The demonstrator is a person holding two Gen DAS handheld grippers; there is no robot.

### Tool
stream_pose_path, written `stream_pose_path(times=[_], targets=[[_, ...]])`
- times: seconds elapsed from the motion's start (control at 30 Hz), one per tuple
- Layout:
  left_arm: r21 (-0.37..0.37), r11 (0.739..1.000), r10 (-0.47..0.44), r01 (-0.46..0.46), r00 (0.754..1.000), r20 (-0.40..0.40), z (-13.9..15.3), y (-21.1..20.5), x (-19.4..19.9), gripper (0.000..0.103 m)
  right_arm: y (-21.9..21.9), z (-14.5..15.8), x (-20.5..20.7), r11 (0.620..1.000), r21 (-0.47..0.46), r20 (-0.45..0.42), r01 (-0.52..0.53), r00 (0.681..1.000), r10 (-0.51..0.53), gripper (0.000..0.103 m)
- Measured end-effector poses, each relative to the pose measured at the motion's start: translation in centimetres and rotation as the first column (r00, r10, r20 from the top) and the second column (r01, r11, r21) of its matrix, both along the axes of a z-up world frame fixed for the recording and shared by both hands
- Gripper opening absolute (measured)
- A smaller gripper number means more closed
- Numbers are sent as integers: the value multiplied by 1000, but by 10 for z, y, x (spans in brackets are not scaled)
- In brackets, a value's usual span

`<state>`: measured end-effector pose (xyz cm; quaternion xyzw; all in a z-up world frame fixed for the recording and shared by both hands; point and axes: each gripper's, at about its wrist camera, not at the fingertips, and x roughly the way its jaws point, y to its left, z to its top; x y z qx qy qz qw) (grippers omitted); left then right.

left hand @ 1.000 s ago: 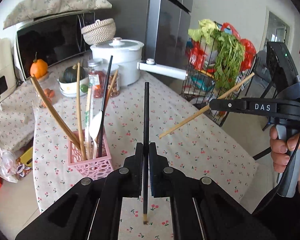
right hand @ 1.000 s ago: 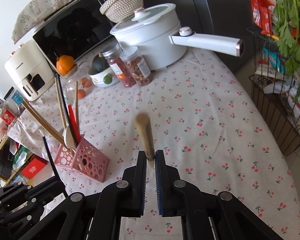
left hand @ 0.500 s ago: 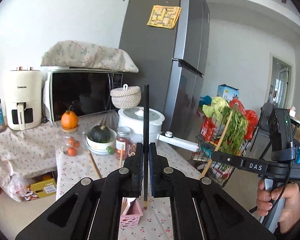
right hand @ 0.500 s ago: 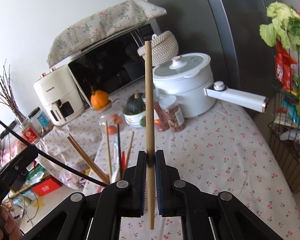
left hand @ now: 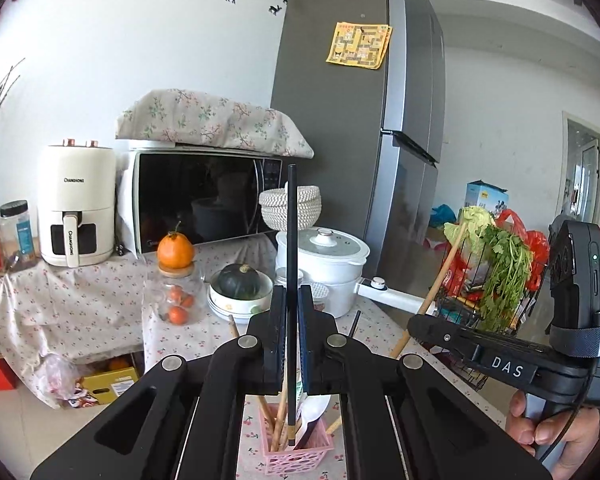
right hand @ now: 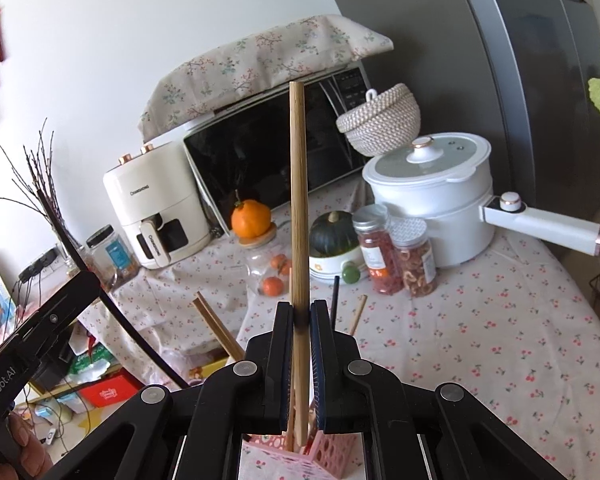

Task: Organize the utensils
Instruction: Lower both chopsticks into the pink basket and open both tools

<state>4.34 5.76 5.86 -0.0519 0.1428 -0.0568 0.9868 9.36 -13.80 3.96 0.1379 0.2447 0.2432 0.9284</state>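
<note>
My left gripper (left hand: 292, 320) is shut on a black chopstick (left hand: 292, 240) that stands upright, its lower tip over the mouth of the pink utensil holder (left hand: 300, 458). That holder has several wooden chopsticks and a white spoon (left hand: 314, 414) in it. My right gripper (right hand: 301, 320) is shut on a wooden chopstick (right hand: 298, 200), also upright, with its lower end above the pink holder (right hand: 332, 454). From the left wrist, the right gripper (left hand: 428, 326) shows at the right with its wooden chopstick (left hand: 440, 276). From the right wrist, the left gripper (right hand: 44, 332) shows at the left.
On the cherry-print tablecloth (right hand: 480, 320) stand a white pot (right hand: 432, 192) with a long handle, two spice jars (right hand: 396, 252), a bowl with a green squash (right hand: 332, 236) and a glass jar topped by an orange (right hand: 252, 220). Microwave, air fryer and fridge stand behind; a wire cart (left hand: 492, 280) with greens is at the right.
Both grippers have risen and tipped up towards level. The pink holder now lies right under both sets of jaws. The wooden chopstick has swung from pointing forward to upright.
</note>
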Motion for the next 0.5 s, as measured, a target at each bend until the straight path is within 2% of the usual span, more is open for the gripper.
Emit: stream_pose_path(times=[0.23, 0.5], targets=[[-3, 1000, -8, 8, 996, -85, -28, 0, 29, 5, 28, -19, 13, 999, -43, -13, -12, 1000, 12, 7], [8, 1000, -28, 29, 987, -159, -49, -2, 49, 5, 44, -44, 27, 995, -100, -72, -19, 997, 11, 7]])
